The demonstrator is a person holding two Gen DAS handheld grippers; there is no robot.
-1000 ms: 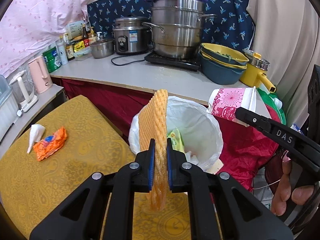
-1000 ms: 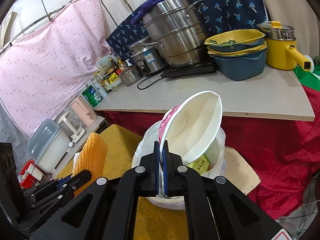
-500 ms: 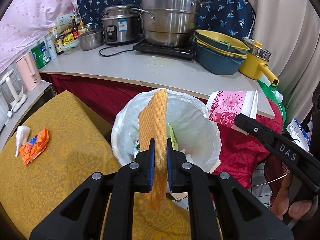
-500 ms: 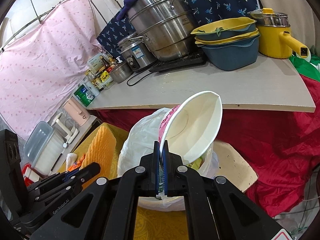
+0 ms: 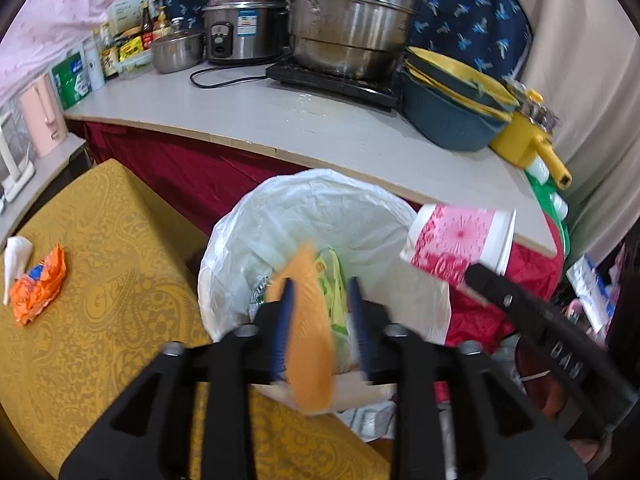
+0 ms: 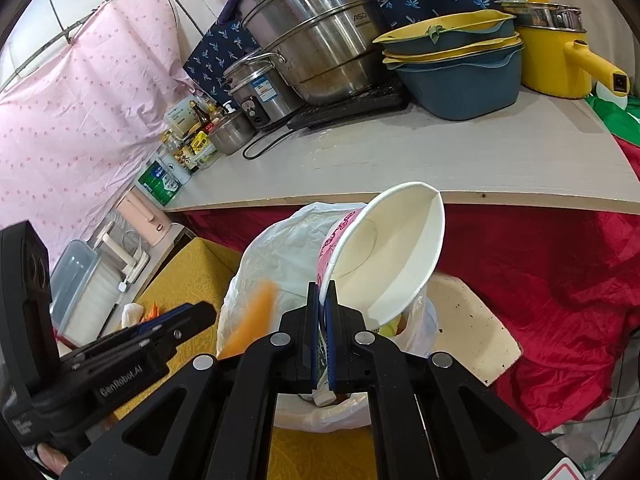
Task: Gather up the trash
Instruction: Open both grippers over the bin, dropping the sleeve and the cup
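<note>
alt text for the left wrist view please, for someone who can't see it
The left gripper has just opened, and a blurred orange foam net drops between its fingers toward the white-lined trash bin. At right, the right gripper holds a pink paper cup.

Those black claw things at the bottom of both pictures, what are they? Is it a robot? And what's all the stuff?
No robot: a person holds two black pinchers, each with a camera looking along its fingers, one picture apiece. The left gripper has just been opening; the orange foam net, blurry, looks loose between its pads over the white-lined trash bin. The right gripper is shut on the pink paper cup by its rim. On the yellow table lie an orange wrapper and a white tissue.
</note>
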